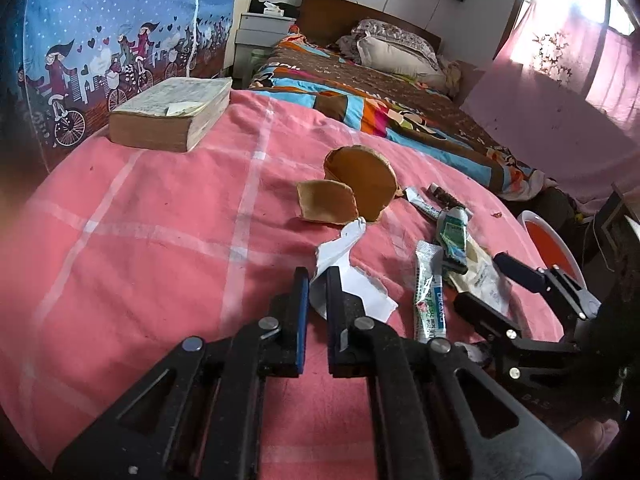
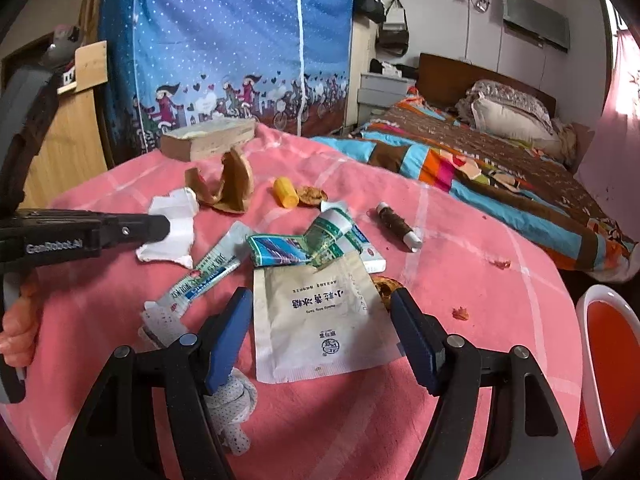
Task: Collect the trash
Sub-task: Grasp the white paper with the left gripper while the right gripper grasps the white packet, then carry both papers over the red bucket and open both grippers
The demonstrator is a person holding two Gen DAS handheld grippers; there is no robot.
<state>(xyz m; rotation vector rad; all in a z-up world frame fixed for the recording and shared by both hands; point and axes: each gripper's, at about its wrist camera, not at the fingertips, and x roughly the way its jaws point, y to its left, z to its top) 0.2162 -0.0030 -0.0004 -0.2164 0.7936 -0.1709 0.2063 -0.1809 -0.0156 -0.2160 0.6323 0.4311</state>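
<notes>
Trash lies on a pink checked cloth (image 1: 140,216). My left gripper (image 1: 318,276) is shut on a torn white paper scrap (image 1: 340,252), also seen in the right wrist view (image 2: 176,224). My right gripper (image 2: 324,312) is open, its jaws either side of a beige printed packet (image 2: 320,320). Around it lie a green-white sachet (image 2: 208,276), a crumpled green wrapper (image 2: 296,248), a toothpaste tube (image 2: 356,236), brown peel pieces (image 1: 352,188), a yellow cap (image 2: 286,192) and a white mesh wad (image 2: 232,408).
A thick old book (image 1: 172,116) lies at the cloth's far left. A red bin with a white rim (image 2: 612,360) stands low at the right. A bed with a striped blanket (image 1: 360,96) is behind, a blue printed wardrobe (image 2: 224,52) at the left.
</notes>
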